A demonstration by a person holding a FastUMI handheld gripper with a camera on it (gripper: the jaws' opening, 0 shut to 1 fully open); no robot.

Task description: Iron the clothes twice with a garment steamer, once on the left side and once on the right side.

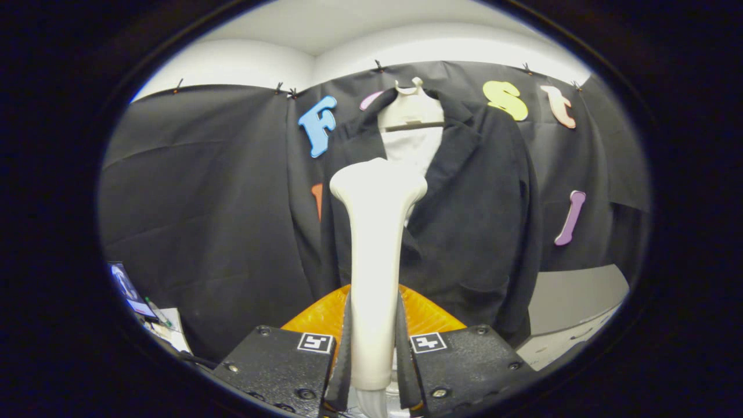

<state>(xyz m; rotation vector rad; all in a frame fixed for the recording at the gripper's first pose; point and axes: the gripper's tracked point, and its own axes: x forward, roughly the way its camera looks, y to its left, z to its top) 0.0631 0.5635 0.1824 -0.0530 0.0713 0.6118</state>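
My gripper (374, 348) is shut on the handle of a cream-white garment steamer (376, 232), both black fingers (342, 342) pressing its sides. The steamer stands upright between them, its wide head at about chest height of the garment. Beyond it a black jacket (476, 220) hangs on a white hanger (413, 107) against the booth wall, open at the front with a white lining or shirt (415, 148) showing at the collar. The steamer head sits before the jacket's left lapel; whether it touches the cloth I cannot tell.
An orange ribbed object (426, 316) lies just beyond the fingers, under the jacket's hem. A small screen and some papers (136, 296) sit low on the left. A pale grey surface (572, 307) runs along the lower right.
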